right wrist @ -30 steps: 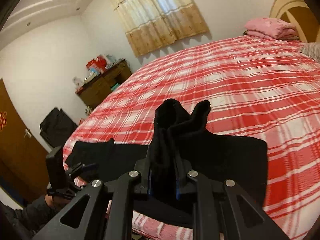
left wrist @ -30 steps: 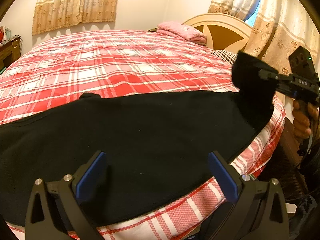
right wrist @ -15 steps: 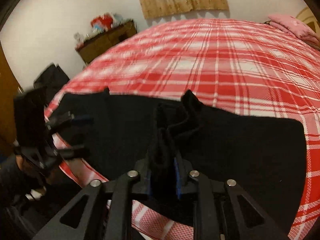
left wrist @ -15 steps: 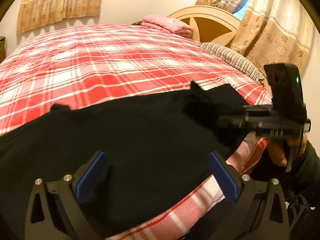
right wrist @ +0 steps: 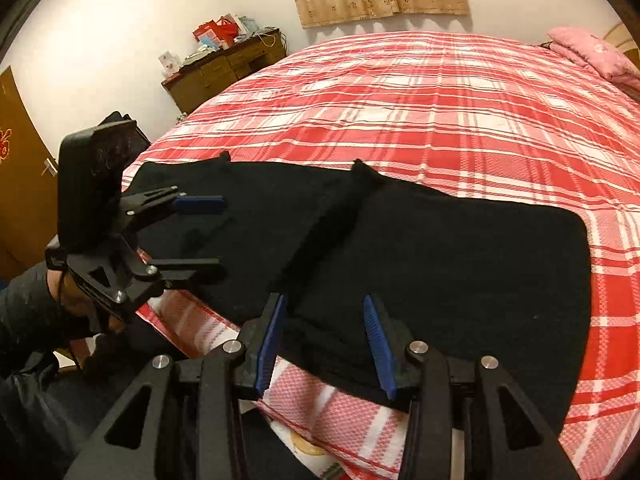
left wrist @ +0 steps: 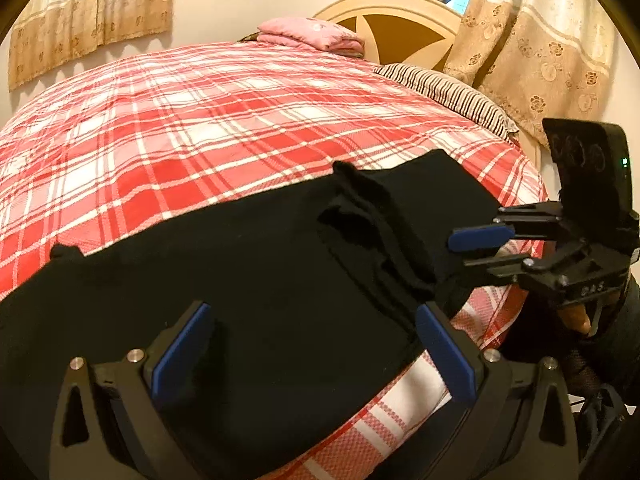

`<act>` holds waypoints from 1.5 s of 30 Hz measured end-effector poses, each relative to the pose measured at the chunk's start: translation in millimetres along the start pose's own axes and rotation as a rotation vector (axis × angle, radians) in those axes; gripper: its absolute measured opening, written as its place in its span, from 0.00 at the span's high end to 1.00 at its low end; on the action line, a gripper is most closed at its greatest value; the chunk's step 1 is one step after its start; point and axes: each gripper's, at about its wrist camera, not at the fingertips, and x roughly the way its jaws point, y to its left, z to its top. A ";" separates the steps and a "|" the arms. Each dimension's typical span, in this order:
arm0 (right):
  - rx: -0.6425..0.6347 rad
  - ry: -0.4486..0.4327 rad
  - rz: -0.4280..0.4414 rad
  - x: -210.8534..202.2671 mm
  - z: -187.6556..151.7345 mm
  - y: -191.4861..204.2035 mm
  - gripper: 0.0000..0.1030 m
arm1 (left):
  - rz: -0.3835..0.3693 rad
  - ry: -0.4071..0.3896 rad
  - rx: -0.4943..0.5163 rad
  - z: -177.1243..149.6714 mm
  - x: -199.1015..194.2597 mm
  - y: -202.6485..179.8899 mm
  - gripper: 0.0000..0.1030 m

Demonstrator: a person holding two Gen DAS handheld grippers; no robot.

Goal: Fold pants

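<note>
Black pants (right wrist: 420,248) lie flat along the near edge of the bed (right wrist: 440,100), long axis running side to side between both hands; right gripper (right wrist: 326,340), jaws opening with cloth slack between them, sits nearest the folded ridge, while left gripper (left wrist: 312,354) hovers wide open, empty.

Black pants (right wrist: 420,240), spread flat along near edge of red plaid bed (right wrist: 440,112), with raised crease across middle.
</note>
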 end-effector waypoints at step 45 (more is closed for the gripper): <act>0.294 -0.320 -0.175 -62.3 -15.6 -84.4 0.51 | -0.223 0.087 -0.063 45.1 61.3 -33.7 0.88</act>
